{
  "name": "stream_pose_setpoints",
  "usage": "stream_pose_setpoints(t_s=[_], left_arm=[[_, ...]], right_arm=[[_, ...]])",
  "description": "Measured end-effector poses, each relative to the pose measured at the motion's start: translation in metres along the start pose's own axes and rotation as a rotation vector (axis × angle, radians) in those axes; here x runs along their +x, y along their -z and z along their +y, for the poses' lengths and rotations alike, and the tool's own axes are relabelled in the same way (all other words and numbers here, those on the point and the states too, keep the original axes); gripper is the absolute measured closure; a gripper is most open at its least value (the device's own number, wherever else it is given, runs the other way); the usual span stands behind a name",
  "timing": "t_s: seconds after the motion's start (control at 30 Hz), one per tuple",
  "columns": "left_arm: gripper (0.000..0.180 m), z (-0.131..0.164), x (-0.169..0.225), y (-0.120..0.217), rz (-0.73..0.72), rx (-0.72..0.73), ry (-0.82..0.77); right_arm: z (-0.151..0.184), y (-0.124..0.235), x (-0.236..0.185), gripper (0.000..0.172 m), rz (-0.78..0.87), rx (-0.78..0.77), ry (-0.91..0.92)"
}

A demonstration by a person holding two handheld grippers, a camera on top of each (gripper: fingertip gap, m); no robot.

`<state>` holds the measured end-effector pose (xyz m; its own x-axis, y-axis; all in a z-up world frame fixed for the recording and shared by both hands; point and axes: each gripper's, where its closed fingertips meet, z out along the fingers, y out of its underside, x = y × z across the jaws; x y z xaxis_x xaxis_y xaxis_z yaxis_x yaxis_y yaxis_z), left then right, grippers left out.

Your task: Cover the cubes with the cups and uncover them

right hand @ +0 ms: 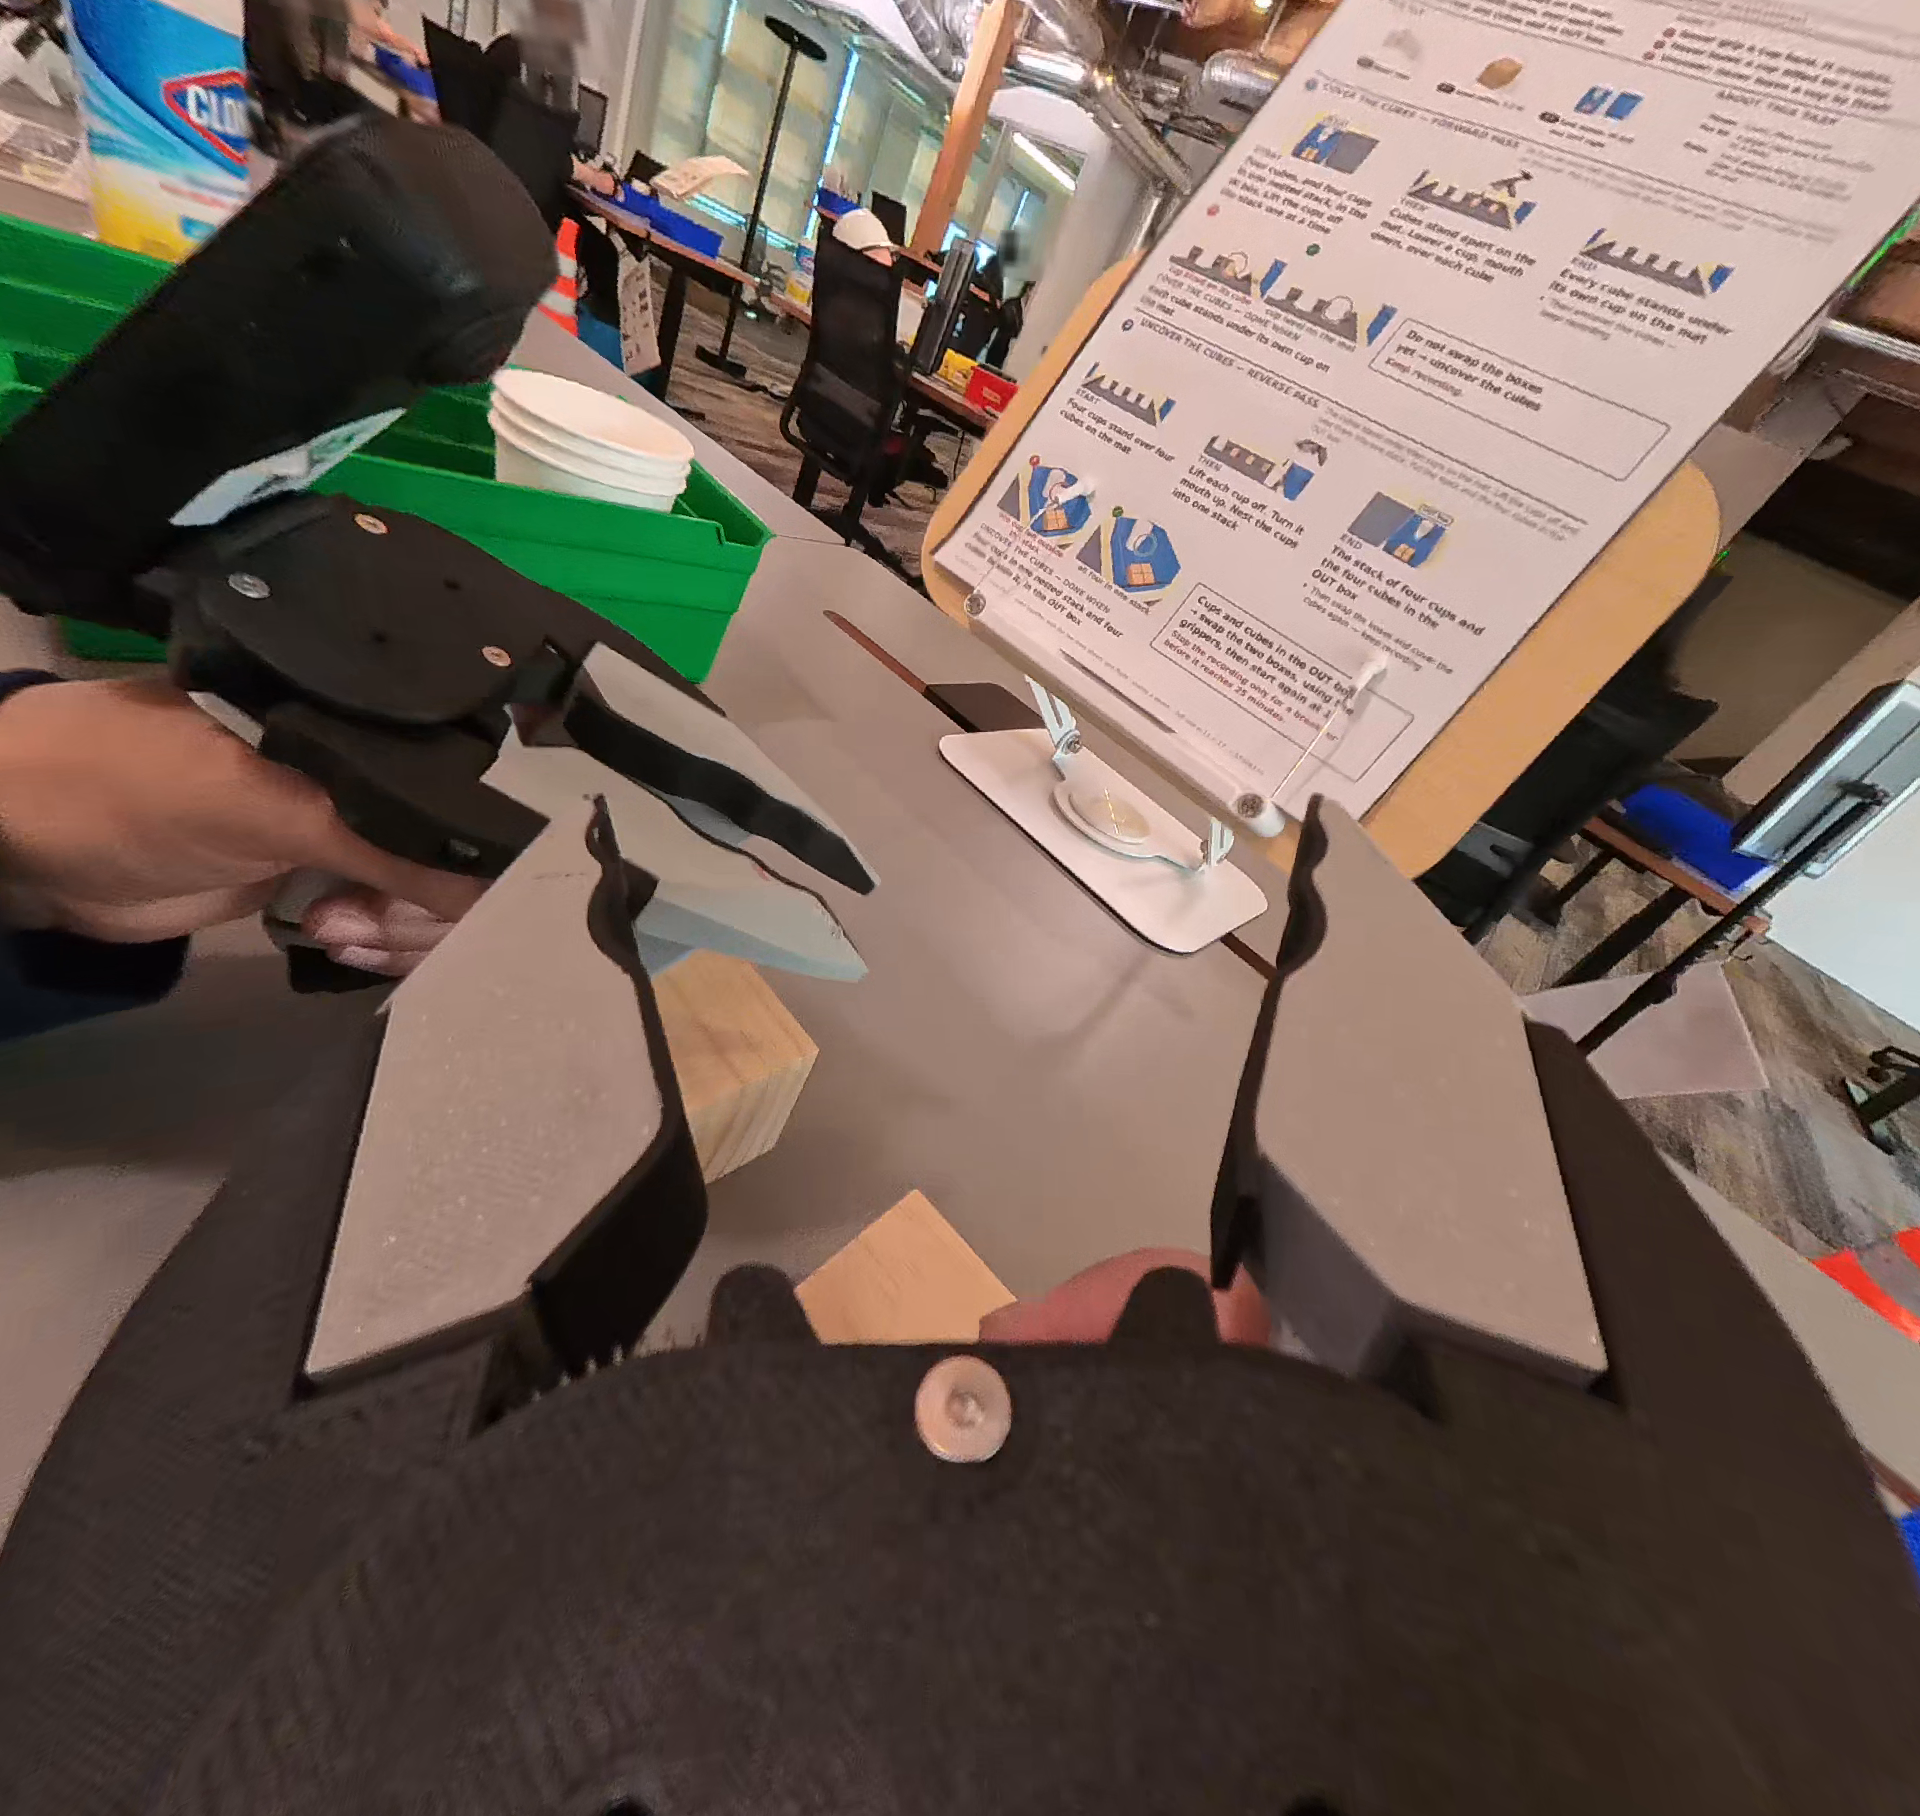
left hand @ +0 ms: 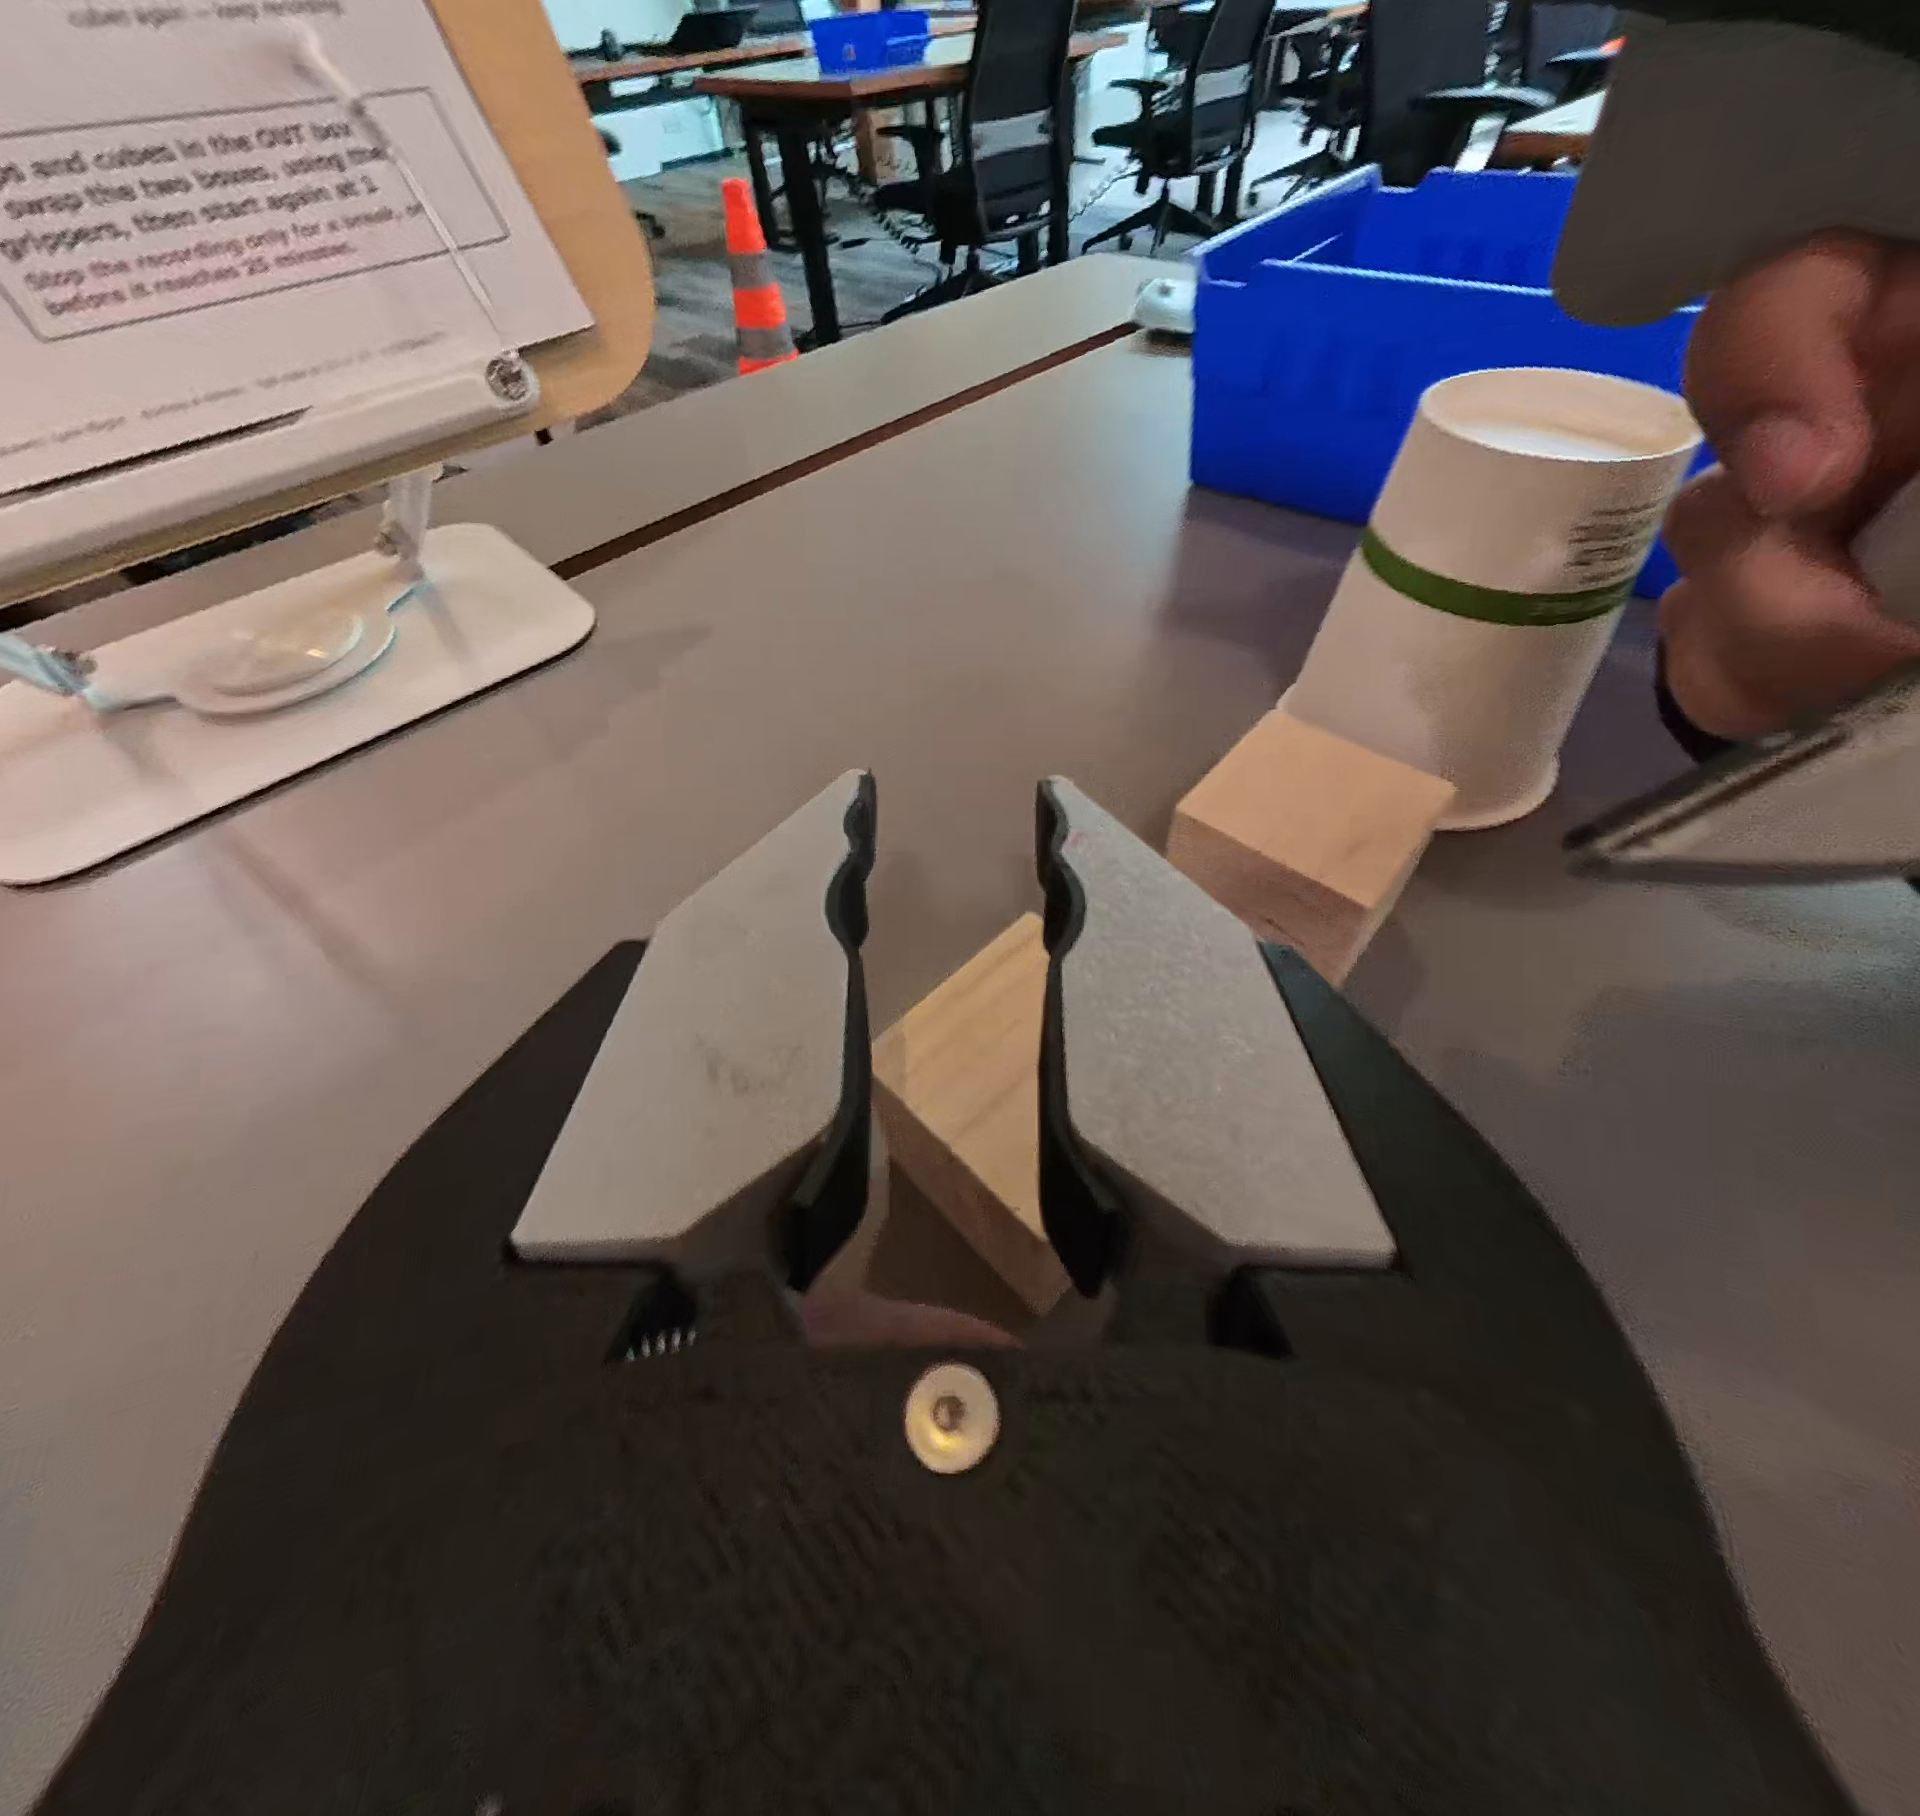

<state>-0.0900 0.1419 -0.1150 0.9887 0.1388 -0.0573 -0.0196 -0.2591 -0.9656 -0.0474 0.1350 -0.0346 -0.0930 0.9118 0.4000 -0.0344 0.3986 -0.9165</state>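
Note:
My left gripper (left hand: 956, 784) hovers low over the grey table (left hand: 831, 571). Its jaws stand a little apart with nothing pressed between the pads. A pale wooden cube (left hand: 966, 1112) lies on the table under it and shows through the gap. The right wrist view shows the same gripper (right hand: 862, 925) just above that cube (right hand: 738, 1070). A second cube (left hand: 1309, 841) lies beside a white paper cup with a green band (left hand: 1486, 603), which stands mouth down. My right gripper (right hand: 956, 810) is wide open and empty, with the second cube (right hand: 904, 1267) low between its fingers. One of its fingers (left hand: 1766, 800) shows beside the cup.
A blue bin (left hand: 1351, 395) stands behind the cup. A green bin (right hand: 582, 540) at the left holds a stack of white cups (right hand: 592, 447). An instruction board (right hand: 1351, 364) on a white stand (right hand: 1122, 852) stands at the table's far side. A hand (left hand: 1808, 478) holds the right gripper.

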Motion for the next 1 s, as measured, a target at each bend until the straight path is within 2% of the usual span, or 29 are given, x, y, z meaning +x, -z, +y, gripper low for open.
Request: stream_pose_setpoints(t_s=[0.13, 0.37, 0.5, 0.6, 0.63, 0.73, 0.77, 0.87, 0.97, 1.0], left_arm=[[0.151, 0.003, -0.008, -0.001, -0.034, -0.006, 0.023], [0.151, 0.003, -0.005, -0.003, -0.047, -0.008, -0.021], [0.152, -0.002, -0.006, -0.001, -0.091, 0.01, -0.046], [0.151, -0.005, -0.007, 0.001, -0.1, 0.031, -0.031], [0.151, -0.008, -0.009, 0.002, -0.108, 0.046, -0.031], [0.15, -0.01, -0.01, 0.004, -0.122, 0.059, -0.037], [0.15, -0.01, -0.01, 0.003, -0.124, 0.057, -0.039], [0.15, -0.009, -0.01, 0.003, -0.129, 0.053, -0.047], [0.15, -0.007, -0.009, 0.001, -0.126, 0.041, -0.048], [0.15, -0.008, -0.009, 0.001, -0.126, 0.044, -0.05]], right_arm=[[0.02, -0.001, 0.001, 0.052, 0.006, -0.008, -0.019], [0.032, 0.005, 0.018, 0.056, 0.019, -0.072, -0.138], [0.048, 0.004, 0.024, 0.058, 0.075, -0.173, -0.062], [0.051, 0.007, 0.02, 0.074, 0.038, -0.242, 0.017], [0.049, 0.01, 0.017, 0.084, 0.008, -0.252, 0.029], [0.044, 0.021, 0.013, 0.11, -0.079, -0.272, 0.004], [0.042, 0.025, 0.013, 0.112, -0.094, -0.27, -0.009], [0.058, 0.034, 0.016, 0.1, -0.114, -0.375, -0.002], [0.089, 0.044, 0.016, 0.104, -0.153, -0.534, 0.019], [0.096, 0.045, 0.018, 0.095, -0.154, -0.57, 0.027]])
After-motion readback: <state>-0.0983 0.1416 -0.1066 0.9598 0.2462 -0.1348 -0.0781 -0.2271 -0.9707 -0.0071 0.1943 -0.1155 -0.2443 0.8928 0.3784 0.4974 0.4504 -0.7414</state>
